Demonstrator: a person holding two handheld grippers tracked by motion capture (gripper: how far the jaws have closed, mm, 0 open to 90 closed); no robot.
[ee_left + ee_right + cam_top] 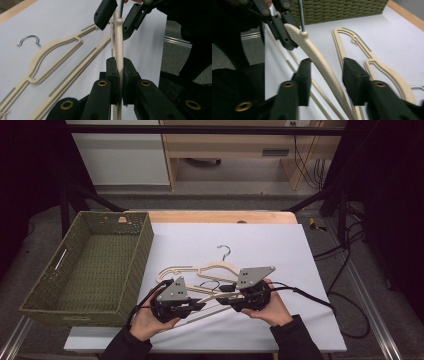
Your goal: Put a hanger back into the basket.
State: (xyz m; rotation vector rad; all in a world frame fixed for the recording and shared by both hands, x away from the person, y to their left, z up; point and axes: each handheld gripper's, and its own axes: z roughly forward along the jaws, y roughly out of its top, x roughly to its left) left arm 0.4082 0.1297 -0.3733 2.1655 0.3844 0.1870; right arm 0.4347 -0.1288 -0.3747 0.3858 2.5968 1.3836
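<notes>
Basket (90,265): green woven, at the left side of the desk (280,245), its near corner close to the left gripper.
Left gripper (187,309): clenched on the held hanger (119,50), pads pressed flat on both faces of its cream arm.
Held hanger: raised off the white desk cover between the two grippers, metal hook stem by its neck.
Right gripper (231,301): released; jaws stand apart on either side of the held hanger's arm, neither pad pressing it.
Other hangers (210,268): cream, lying flat on the desk beyond the grippers, one steel hook pointing away.
</notes>
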